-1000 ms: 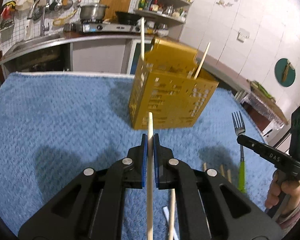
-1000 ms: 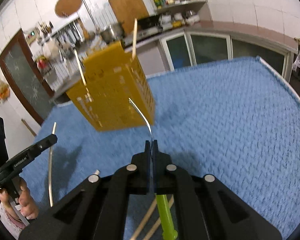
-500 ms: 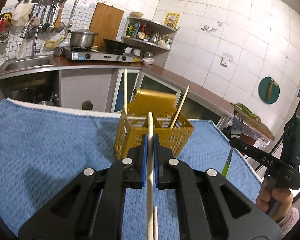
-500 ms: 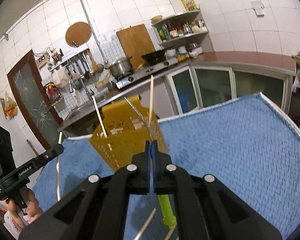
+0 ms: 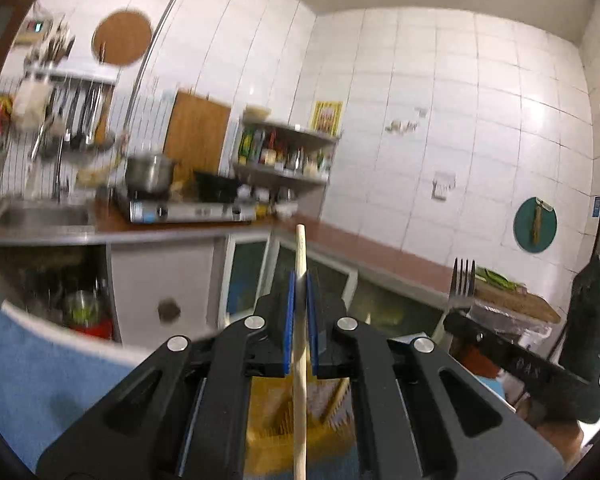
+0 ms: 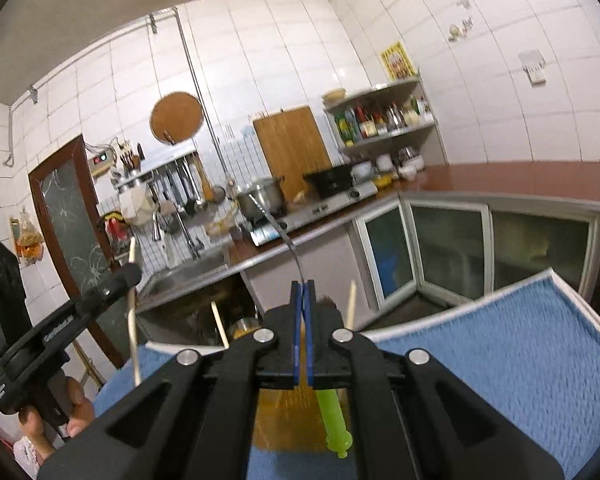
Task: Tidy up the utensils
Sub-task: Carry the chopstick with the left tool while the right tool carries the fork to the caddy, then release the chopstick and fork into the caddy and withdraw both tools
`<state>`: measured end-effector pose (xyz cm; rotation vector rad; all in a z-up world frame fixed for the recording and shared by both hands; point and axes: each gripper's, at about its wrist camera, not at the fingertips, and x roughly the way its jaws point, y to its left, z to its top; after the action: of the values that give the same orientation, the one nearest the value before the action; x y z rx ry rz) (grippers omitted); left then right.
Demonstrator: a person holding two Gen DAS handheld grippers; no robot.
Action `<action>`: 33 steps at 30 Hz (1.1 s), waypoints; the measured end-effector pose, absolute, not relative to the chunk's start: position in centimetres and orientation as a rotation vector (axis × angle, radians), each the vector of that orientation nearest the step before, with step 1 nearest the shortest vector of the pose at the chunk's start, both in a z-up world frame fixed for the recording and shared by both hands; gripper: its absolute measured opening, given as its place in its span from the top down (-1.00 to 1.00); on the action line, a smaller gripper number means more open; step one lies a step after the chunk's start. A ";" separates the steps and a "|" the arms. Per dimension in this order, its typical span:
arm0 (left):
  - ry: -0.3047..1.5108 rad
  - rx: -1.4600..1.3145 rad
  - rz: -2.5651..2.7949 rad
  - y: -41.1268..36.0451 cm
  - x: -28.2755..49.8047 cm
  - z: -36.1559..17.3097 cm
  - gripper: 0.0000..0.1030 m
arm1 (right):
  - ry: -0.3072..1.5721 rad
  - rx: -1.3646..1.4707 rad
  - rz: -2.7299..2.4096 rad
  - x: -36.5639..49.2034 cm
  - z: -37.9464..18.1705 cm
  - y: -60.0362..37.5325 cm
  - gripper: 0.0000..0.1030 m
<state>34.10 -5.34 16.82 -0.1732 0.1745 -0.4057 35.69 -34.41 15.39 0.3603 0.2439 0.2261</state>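
Observation:
My left gripper [image 5: 300,284] is shut on a wooden chopstick [image 5: 301,360] that stands upright between the blue pads. Below it, mostly hidden by the gripper body, is the yellow perforated utensil basket [image 5: 268,424]. My right gripper [image 6: 302,292] is shut on a fork with a green handle [image 6: 332,420]; its metal neck [image 6: 284,236] curves up past the pads. The fork's tines [image 5: 463,280] show in the left wrist view. The basket [image 6: 280,412] sits under the right gripper, with two chopsticks [image 6: 351,304] sticking out of it. The left gripper [image 6: 130,276] with its chopstick shows at left in the right wrist view.
A blue towel [image 6: 500,344] covers the table. Behind it are a kitchen counter with a sink [image 5: 44,216], a stove and pot [image 5: 148,172], a shelf of bottles [image 6: 380,120] and glass cabinet doors [image 6: 448,248].
Both grippers have risen and tilted up, so the basket has dropped from mid-frame to below the fingers. Each keeps its hold, on the chopstick and on the fork.

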 end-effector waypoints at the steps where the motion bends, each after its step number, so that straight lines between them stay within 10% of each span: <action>1: 0.145 -0.176 -0.403 -5.5 34.5 17.4 0.92 | 0.224 0.363 0.234 36.2 15.9 -34.3 0.97; 33: 0.106 -0.121 -0.265 -6.9 40.5 10.5 0.91 | 0.279 0.382 0.254 41.7 6.1 -33.3 0.97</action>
<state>40.47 -6.92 10.47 -0.1208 0.1061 -0.2653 41.75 -33.28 6.07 0.3824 0.2786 0.2541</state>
